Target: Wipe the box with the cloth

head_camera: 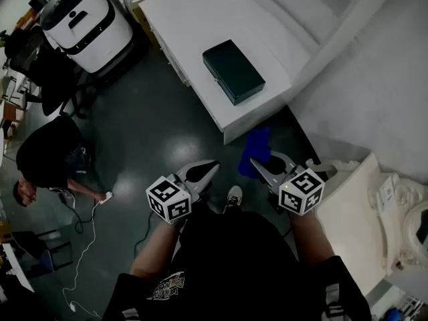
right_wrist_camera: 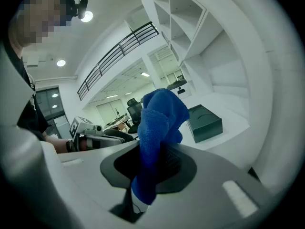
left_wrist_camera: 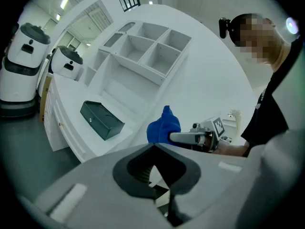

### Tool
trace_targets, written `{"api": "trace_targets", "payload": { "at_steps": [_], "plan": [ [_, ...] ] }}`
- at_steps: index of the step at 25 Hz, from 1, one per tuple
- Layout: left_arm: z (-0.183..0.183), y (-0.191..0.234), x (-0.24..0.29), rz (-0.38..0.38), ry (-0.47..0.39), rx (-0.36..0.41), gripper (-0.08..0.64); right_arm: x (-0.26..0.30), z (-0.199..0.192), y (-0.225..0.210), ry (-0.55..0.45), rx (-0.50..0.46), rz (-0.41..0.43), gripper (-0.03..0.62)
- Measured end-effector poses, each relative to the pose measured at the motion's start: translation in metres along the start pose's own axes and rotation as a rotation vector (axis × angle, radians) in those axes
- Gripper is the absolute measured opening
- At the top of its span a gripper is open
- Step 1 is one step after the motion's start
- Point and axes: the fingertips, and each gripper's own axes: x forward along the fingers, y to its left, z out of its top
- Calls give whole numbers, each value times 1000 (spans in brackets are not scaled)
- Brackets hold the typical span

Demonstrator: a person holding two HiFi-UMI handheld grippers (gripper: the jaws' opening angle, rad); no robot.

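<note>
The right gripper (head_camera: 266, 168) has its two jaws pressed on the blue cloth (right_wrist_camera: 159, 123). In the right gripper view the cloth passes between the dark pads and stands up above them in a loose bunch, and a short end hangs below. The left gripper (head_camera: 202, 173) has its jaws together and there is nothing between them. In the head view both grippers are held low in front of the person, side by side but not touching. The left one is at about 7 o'clock from the cloth. The box (head_camera: 233, 71) is dark green, flat and closed. It lies on the white counter (head_camera: 194, 25), near the counter's front corner, at about 12 o'clock from the grippers and well apart from them. The cloth does not touch the box, and dark floor is between them. In the left gripper view the box shows at about 10 o'clock from the jaws, and white open shelves (left_wrist_camera: 143, 51) stand behind it at about 12 o'clock. On the floor, at about 9 o'clock in the head view, another person (head_camera: 45, 154) in dark clothes is bent down with one arm reaching out. A white rounded machine (head_camera: 77, 19) stands at about 10 o'clock, just beside the counter's left end.
</note>
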Motion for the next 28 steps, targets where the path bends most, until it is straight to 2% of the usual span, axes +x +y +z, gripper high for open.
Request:
{"api": "trace_targets", "payload": {
  "at_steps": [11,20,28],
  "plan": [
    [1,0,-2,2,-12,-5,0,0,0,0,4,4,-5,92],
    [0,-2,-8,10,-15,-3,2,1,3,6,-18,0,23,100],
    [14,-6,-6,42,-33,35,1,-4,12,2,-39,-6,49,98]
  ]
}}
